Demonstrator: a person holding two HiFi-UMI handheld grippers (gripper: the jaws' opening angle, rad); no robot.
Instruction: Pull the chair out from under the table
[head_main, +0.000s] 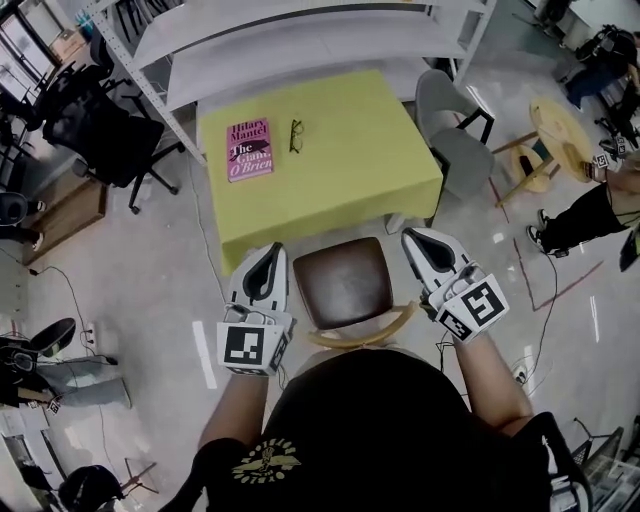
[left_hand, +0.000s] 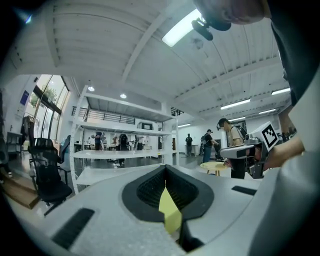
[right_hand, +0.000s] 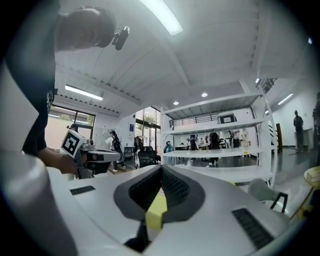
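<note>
Ahead of both hand-held grippers stands a square surface draped in a yellow-green cloth. It sits on a glossy grey floor in a large, bright room, under strip lights on a white ceiling. Beyond the surface, farther from the hand-held grippers, runs a white metal shelf rack. The left hand-held gripper and the right hand-held gripper are held side by side, both pointing toward the surface. Each has its jaws pressed together with nothing gripped, and only a sliver of the yellow cloth shows past the closed tips. Between the two hand-held grippers is the chair, with a dark brown seat and a curved wooden back nearest the person. Its seat lies in the open, and its front edge is just at the cloth's near hem. On the surface, ahead of the left hand-held gripper, lie one pink book and one pair of dark glasses just to the book's right. Around the room there is one grey chair ahead and to the right of the right hand-held gripper, and one round wooden table farther right. One black office chair stands far to the left of the left hand-held gripper. That makes two hand-held grippers and three chairs.
</note>
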